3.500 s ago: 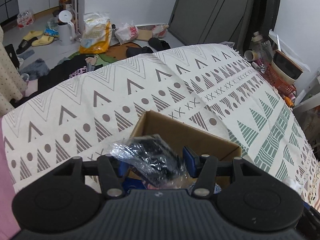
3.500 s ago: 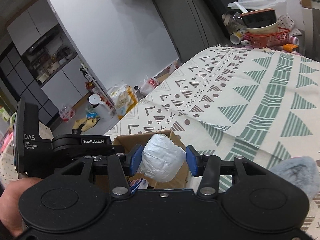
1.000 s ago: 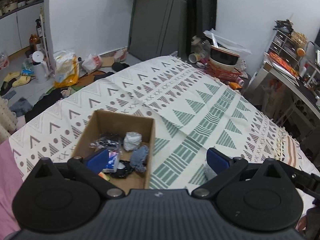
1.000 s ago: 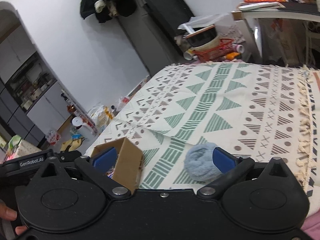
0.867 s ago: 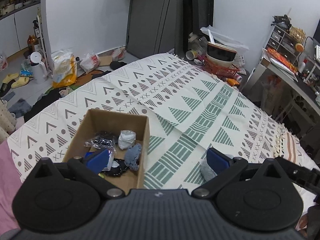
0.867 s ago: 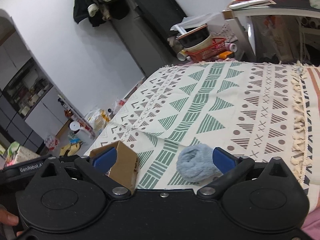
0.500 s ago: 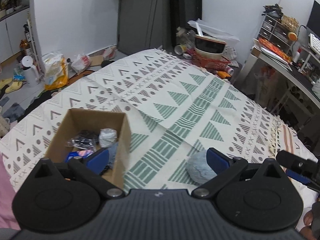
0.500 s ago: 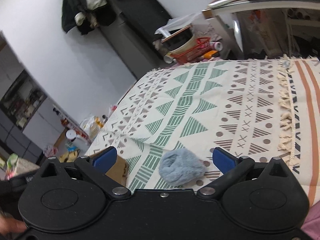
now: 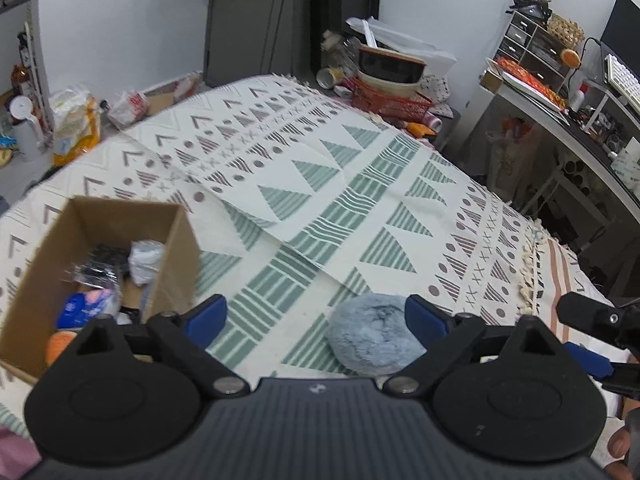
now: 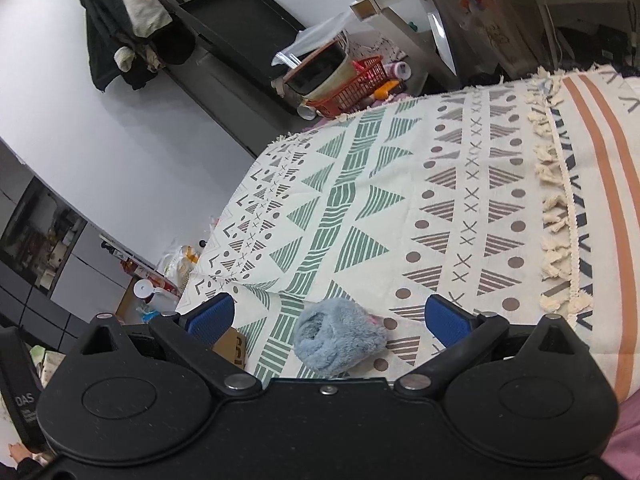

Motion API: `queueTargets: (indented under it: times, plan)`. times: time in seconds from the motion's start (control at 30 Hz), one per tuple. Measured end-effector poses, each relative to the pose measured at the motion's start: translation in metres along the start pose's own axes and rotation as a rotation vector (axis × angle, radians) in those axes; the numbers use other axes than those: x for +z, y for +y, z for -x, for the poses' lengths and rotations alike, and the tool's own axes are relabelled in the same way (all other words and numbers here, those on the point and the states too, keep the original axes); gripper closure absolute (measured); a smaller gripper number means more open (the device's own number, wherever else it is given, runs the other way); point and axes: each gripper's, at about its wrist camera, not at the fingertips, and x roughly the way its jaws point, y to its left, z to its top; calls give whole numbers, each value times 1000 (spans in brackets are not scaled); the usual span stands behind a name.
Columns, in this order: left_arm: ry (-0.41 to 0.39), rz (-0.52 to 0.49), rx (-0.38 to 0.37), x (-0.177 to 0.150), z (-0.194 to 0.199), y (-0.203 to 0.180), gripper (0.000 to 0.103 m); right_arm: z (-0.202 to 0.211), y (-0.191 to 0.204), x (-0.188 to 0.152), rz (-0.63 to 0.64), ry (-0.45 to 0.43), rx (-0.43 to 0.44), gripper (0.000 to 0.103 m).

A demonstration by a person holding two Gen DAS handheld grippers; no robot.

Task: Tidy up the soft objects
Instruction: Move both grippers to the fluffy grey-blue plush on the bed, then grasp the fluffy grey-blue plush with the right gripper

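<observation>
A fluffy grey-blue soft object (image 9: 374, 332) lies on the patterned blanket (image 9: 340, 184); it also shows in the right wrist view (image 10: 338, 334). My left gripper (image 9: 316, 316) is open and empty above the blanket, with the fluffy object just inside its right finger. My right gripper (image 10: 328, 318) is open and empty, with the fluffy object between its fingers and ahead of them. An open cardboard box (image 9: 176, 252) stands at the left and holds a white bundle (image 9: 146, 256), a black plastic-wrapped item (image 9: 100, 264) and other small things. The right gripper also shows in the left wrist view (image 9: 592, 332).
A red basket with bowls (image 9: 390, 92) stands past the bed's far end. A desk with a keyboard and clutter (image 9: 580, 92) is at the right. Bags and a kettle (image 9: 72, 120) sit on the floor at the left. The blanket's tasselled edge (image 10: 556, 200) runs along the right.
Both grippers let go of their items into the box, opened wide and moved right, away from the box toward the fluffy object, which now sits nearer the middle of both views.
</observation>
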Motion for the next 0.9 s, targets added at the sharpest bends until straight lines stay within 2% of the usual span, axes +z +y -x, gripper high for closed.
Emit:
queueTargets:
  times: [0.27,0.43,0.7,0.9]
  plan:
    - [86,44,-62,-5,-41,-2,36,-35,-16,-2,-82,97,8,15]
    - [144,67,-92,-8,-64,0,48,-57,-17,-2,-102,148,7,24]
    - [182,108,-118,-8,-95,2,51,-91,-15,-4,-128,212,-9,25]
    - [230,153,-131,-14,-115,7,61,-114,-17,-9,-142,265,-35,29]
